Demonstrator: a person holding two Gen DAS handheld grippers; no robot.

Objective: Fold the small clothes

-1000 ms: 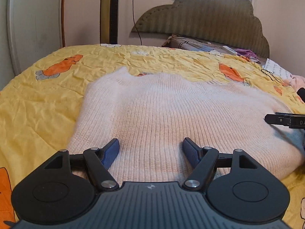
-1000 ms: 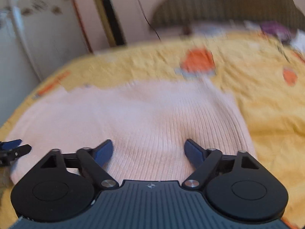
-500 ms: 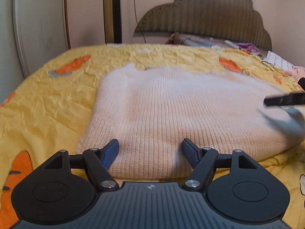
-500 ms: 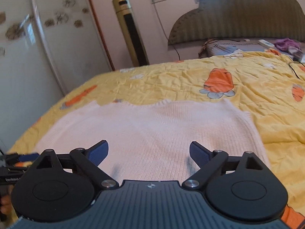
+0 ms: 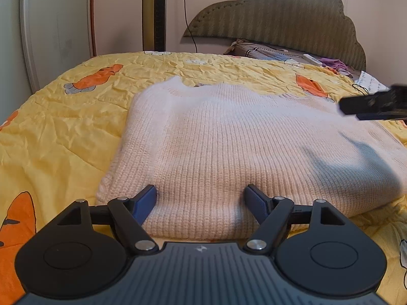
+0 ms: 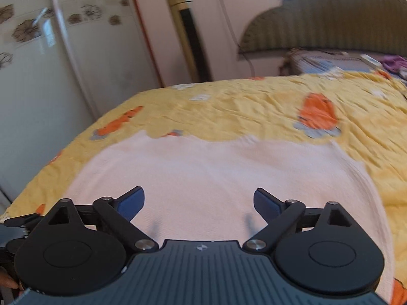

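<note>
A pale pink knitted sweater [image 5: 241,147] lies folded and flat on the yellow carrot-print bedspread [image 5: 63,132]. My left gripper [image 5: 201,199] is open and empty, low at the sweater's near folded edge, one finger either side of it. My right gripper [image 6: 198,200] is open and empty, held above the sweater [image 6: 216,175]. The right gripper also shows as a dark blurred bar at the right edge of the left wrist view [image 5: 376,103]. Part of the left gripper shows at the lower left of the right wrist view [image 6: 15,225].
A padded headboard [image 5: 279,23] with pillows and loose clothes [image 5: 333,63] stands at the far end of the bed. A tall tower fan [image 5: 154,12] and a white wardrobe door [image 6: 38,89] stand by the wall on the left.
Both grippers have pulled back and up from the sweater, staying open. The right gripper rose higher; the sweater stays flat on the bed.
</note>
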